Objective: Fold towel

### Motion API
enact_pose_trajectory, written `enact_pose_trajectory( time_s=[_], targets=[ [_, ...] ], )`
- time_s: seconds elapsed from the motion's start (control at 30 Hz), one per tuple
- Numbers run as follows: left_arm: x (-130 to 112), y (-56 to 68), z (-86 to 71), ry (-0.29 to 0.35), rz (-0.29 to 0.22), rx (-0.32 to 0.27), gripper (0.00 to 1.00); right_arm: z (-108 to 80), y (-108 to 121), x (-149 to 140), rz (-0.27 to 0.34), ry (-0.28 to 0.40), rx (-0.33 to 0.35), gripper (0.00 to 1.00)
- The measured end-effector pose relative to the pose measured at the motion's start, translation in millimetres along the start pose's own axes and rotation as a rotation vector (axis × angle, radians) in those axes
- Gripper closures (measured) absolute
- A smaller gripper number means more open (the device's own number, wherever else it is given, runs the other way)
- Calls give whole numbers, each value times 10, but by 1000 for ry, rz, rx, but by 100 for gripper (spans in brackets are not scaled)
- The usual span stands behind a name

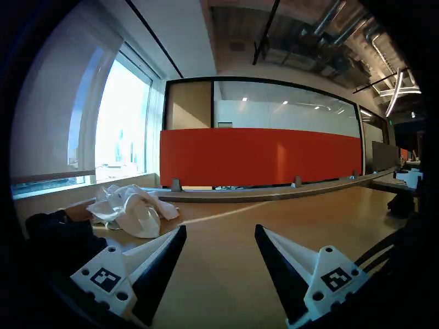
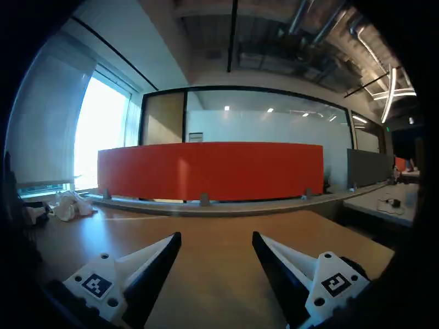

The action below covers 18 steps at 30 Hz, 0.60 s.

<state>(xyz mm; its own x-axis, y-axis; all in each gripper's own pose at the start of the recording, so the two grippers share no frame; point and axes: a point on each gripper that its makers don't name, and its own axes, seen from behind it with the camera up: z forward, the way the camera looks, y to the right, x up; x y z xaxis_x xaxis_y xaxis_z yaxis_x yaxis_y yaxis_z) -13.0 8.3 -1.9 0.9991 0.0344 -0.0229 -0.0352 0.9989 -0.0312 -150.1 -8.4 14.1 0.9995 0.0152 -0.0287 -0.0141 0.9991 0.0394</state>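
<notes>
Lying crumpled on the desk [image 1: 307, 214], the white towel [image 1: 131, 211] sits at ten o'clock from the left gripper [image 1: 219, 227], which gapes wide and empty. The right gripper [image 2: 216, 234] is equally open, holding nothing. Best to pinch two separate corners and spread it flat first.

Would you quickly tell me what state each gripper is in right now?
Left gripper: open, holding nothing; the crumpled towel lies apart on the table.
Right gripper: open, holding nothing.
</notes>
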Motion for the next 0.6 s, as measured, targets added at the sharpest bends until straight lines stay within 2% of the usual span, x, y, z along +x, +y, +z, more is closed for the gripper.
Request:
enact_pose_trajectory(
  time_s=[0.3,0.6],
  targets=[
    [0,0,-1,0,0,0,8,-45,119,-148,46,4,-25,0],
    [4,4,-4,0,0,0,8,-27,147,-212,40,6,-20,0]
  ],
)
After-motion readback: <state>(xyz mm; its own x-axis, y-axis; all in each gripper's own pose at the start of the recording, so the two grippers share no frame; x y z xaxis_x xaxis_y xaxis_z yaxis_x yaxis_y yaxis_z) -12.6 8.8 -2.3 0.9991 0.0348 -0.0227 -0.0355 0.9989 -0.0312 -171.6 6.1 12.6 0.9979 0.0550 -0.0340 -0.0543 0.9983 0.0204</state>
